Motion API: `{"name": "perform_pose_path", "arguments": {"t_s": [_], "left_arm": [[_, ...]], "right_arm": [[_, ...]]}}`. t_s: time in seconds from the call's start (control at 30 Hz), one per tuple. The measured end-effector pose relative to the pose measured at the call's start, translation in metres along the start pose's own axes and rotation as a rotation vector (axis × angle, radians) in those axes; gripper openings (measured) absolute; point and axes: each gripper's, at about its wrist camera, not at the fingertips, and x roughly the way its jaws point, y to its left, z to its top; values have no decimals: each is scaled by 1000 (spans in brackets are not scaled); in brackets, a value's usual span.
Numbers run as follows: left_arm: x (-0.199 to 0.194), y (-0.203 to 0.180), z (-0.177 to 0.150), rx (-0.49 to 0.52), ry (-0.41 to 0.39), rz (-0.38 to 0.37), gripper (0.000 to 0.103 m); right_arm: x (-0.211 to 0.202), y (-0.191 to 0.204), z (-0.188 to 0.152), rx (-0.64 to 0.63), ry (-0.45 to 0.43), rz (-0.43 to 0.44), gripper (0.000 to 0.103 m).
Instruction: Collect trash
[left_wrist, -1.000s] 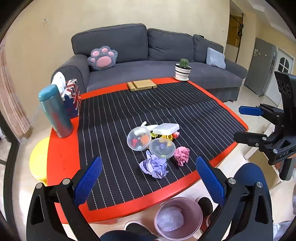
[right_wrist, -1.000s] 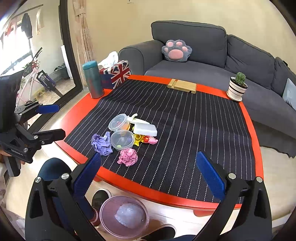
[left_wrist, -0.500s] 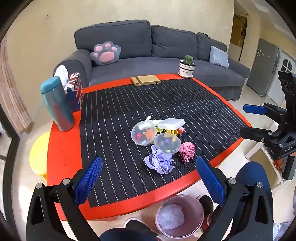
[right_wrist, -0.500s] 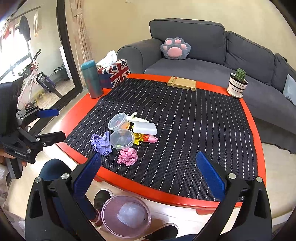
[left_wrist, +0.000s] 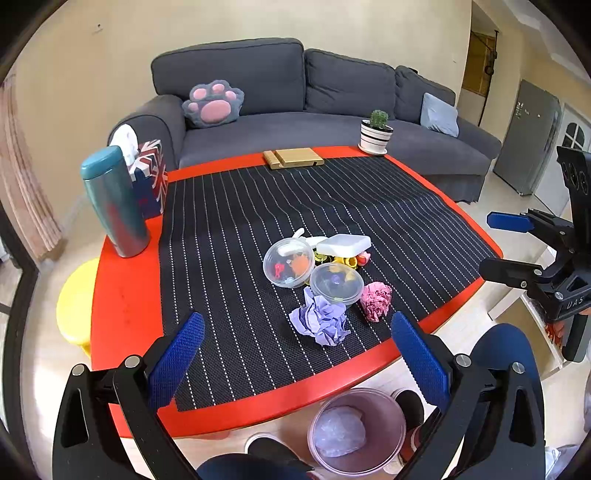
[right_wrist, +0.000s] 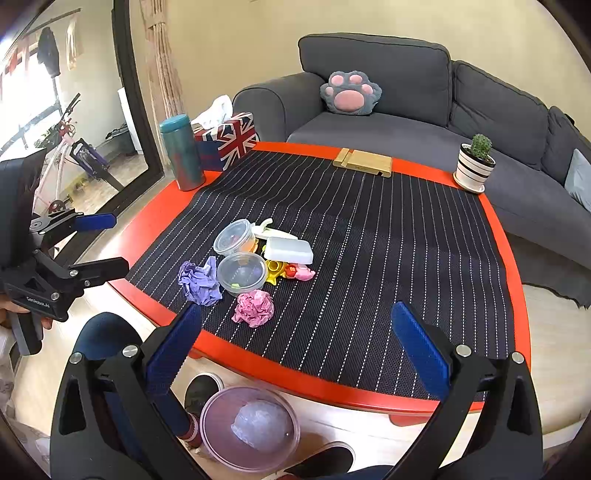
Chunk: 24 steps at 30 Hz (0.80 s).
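Two paper wads (left_wrist: 320, 322) (left_wrist: 376, 300) – two round tubs (left_wrist: 289, 262) (left_wrist: 336, 283), one white box (left_wrist: 343, 244).

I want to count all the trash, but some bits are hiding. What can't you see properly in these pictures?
- Small toys: both views, partly under the white box and behind the clear tubs.
- What lies in the bin: both views, only a pale blurry lump shows.
- Table legs and floor beneath: hidden by the tabletop.
- Person's feet: cut off by the bottom edge.

Trash pile (left_wrist: 325, 280) on mat (left_wrist: 236, 206); bin (left_wrist: 356, 428) below table edge (left_wrist: 295, 391).
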Motion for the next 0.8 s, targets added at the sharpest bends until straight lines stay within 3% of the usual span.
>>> {"name": "perform_pose_path", "arguments": {"t_s": [0.8], "left_arm": [[1,0,-1,-1,6,4,97]], "right_arm": [[10,4,4,-6,24,22,100]]}}
